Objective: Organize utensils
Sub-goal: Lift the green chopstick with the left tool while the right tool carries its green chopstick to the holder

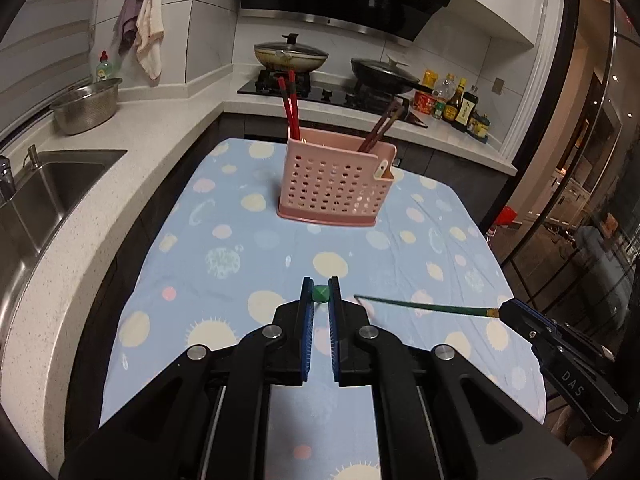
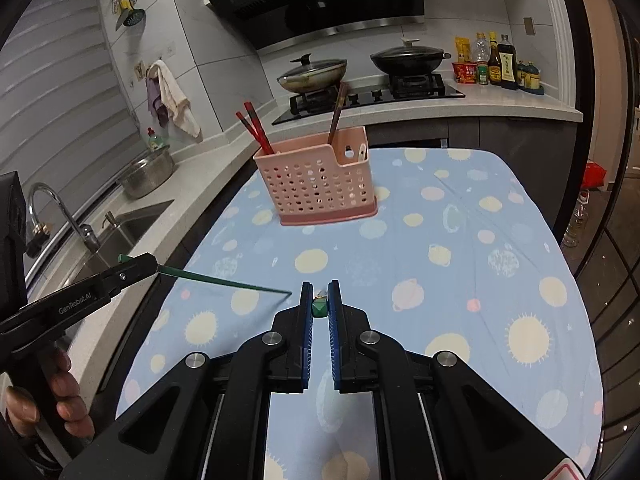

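A pink perforated utensil holder (image 1: 336, 190) (image 2: 318, 188) stands on the blue dotted tablecloth (image 1: 240, 248), with red chopsticks (image 1: 289, 108) at its left and brown chopsticks (image 1: 380, 128) at its right. My left gripper (image 1: 320, 294) is shut on the thick end of a green chopstick (image 2: 224, 282), which points right above the cloth. My right gripper (image 2: 319, 306) is shut on a second green chopstick (image 1: 424, 306), which points left. Both chopsticks hang low over the near half of the table, their thin tips close together.
A steel sink (image 1: 44, 196) and a steel bowl (image 1: 86, 106) are on the counter at left. A stove with two lidded pans (image 1: 290, 54) and several sauce bottles (image 1: 460, 106) stand behind the table. The table's right edge drops to the floor.
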A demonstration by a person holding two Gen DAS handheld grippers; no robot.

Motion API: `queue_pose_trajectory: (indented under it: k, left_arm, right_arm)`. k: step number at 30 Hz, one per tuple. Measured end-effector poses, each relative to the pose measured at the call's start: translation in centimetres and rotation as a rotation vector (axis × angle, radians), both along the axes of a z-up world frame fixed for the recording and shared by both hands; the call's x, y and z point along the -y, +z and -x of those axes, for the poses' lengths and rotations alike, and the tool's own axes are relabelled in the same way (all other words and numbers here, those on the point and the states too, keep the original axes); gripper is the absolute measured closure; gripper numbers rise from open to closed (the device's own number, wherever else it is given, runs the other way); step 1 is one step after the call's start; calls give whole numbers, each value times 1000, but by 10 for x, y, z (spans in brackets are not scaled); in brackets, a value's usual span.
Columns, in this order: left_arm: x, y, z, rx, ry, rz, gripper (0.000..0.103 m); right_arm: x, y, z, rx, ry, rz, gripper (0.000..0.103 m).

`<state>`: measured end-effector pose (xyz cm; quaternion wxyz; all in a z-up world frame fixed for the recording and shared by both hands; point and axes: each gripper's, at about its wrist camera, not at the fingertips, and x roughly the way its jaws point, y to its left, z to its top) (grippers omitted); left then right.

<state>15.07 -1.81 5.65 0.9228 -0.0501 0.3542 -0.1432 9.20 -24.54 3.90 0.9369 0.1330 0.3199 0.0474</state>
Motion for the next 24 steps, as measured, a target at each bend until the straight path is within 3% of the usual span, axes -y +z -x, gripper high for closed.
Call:
queue_pose_trajectory:
  k: [13,24]
  left_arm:
    - [6,37,-66,77,9,43,96]
    - [18,100,-132,198,-14,93,96]
  right_arm:
    - [16,45,-62,104,8,-54,96]
    - [37,109,-140,250,-14,-101,96]
